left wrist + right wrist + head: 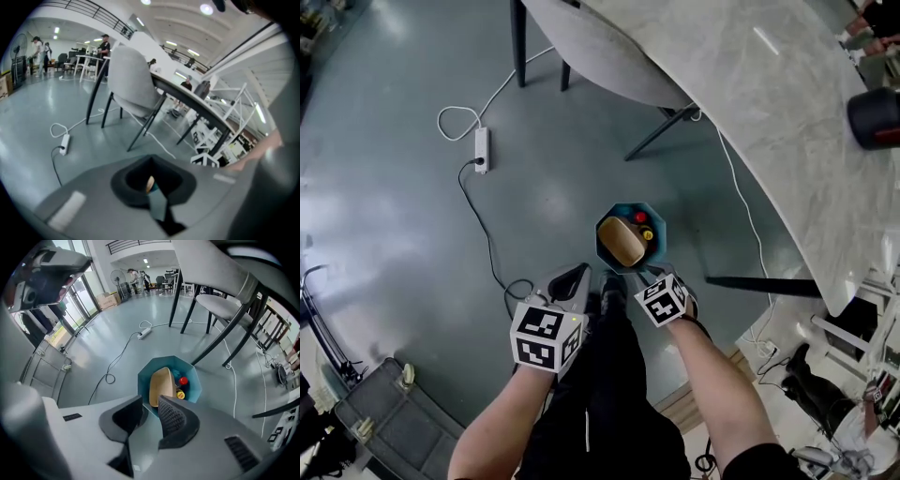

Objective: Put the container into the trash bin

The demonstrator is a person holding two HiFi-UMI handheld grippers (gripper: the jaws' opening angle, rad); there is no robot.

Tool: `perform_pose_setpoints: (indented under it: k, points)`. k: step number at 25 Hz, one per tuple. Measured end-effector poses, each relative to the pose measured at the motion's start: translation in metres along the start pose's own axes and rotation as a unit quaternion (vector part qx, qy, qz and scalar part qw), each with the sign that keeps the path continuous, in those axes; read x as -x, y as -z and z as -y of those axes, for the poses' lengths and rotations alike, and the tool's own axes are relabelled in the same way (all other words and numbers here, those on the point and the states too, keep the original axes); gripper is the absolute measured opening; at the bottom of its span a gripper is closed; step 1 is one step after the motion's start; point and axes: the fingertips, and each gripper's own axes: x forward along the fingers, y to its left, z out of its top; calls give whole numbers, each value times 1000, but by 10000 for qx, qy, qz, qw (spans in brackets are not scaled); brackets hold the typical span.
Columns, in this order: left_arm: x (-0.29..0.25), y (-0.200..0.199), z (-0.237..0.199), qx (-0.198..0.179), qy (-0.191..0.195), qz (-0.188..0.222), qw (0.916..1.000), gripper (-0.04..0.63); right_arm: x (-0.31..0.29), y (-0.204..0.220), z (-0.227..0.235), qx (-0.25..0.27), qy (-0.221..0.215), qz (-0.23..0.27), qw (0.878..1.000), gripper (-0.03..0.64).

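Observation:
A teal, many-sided trash bin (659,221) stands on the grey floor just ahead of my feet. A tan paper container (623,244) lies tilted inside it, beside a red cap (640,217) and a yellow one. My right gripper (639,275) hangs over the bin's near rim and points steeply down. In the right gripper view the right gripper (150,401) is open with nothing between its ribbed pads, and the container (160,383) sits below them in the bin (193,377). My left gripper (572,281) is left of the bin. In its own view the left gripper (151,160) has its dark tips closed together.
A marble-topped table (787,103) runs along the right, with a black round object (874,117) on it. A grey chair (600,47) stands beyond the bin. A white power strip (482,150) and trailing cables lie on the floor to the left. A folded metal rack (366,412) is at lower left.

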Motion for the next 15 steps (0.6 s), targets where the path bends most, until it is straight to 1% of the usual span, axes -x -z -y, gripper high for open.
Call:
perform_pose_setpoints:
  k: [4, 6, 9, 11, 15]
  points:
    - [29, -33, 18, -24, 31, 192, 9998, 5, 59, -6, -11, -215, 24, 251, 9994, 83]
    - [45, -52, 23, -36, 8, 294, 9996, 5, 91, -17, -15, -316, 44, 464, 9984, 66]
    - [74, -74, 29, 51, -27, 418, 9991, 5, 136, -34, -24, -563, 24, 855, 9947, 44]
    - [96, -82, 34, 99, -35, 452, 9989, 5, 163, -42, -33, -696, 12, 994, 9926, 35]
    - [131, -84, 48, 106, -72, 443, 9989, 5, 215, -54, -49, -917, 12, 1252, 9879, 14]
